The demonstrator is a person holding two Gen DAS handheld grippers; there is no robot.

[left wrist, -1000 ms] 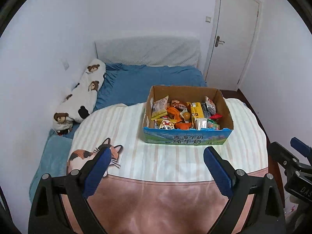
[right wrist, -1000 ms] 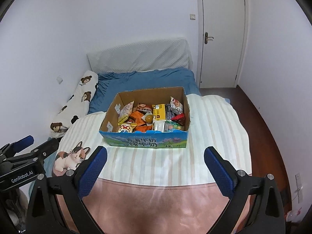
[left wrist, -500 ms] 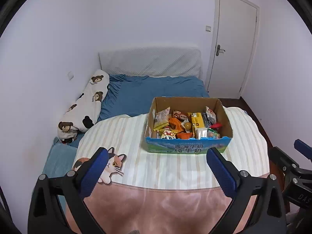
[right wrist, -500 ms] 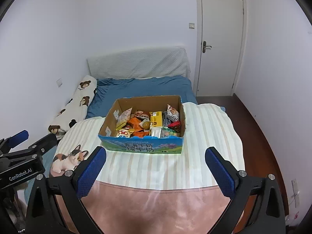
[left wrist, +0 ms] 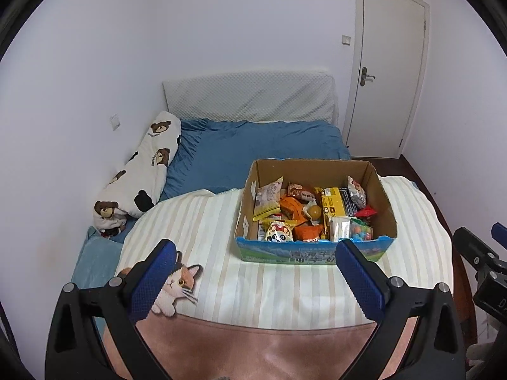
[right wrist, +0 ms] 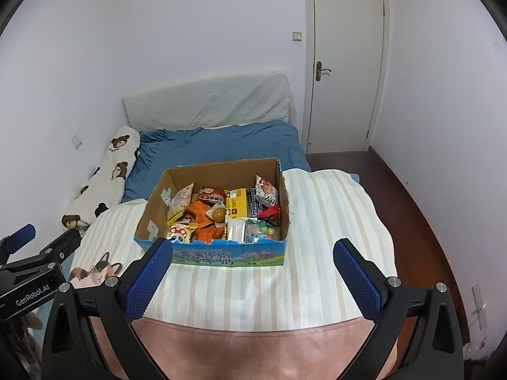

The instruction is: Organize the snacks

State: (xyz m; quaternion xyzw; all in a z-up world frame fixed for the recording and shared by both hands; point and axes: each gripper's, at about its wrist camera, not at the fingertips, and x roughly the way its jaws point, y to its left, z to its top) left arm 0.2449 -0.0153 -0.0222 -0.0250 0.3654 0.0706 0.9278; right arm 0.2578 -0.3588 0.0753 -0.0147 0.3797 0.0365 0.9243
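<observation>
An open cardboard box with a blue printed front sits on a striped blanket on the bed. It also shows in the right wrist view. It holds several snack packs: orange packets, a yellow box, a panda-print pack, a round yellow ball. My left gripper is open and empty, well short of the box. My right gripper is open and empty, just short of the box front.
A bear-print bolster lies along the left wall. The blue sheet and white headboard are behind the box. A white door stands at the right; dark wood floor runs beside the bed. A cat print marks the blanket.
Both grippers have risen and drawn back a little, so the box and bed sit lower and smaller in both views. Both grippers stay open and empty.
</observation>
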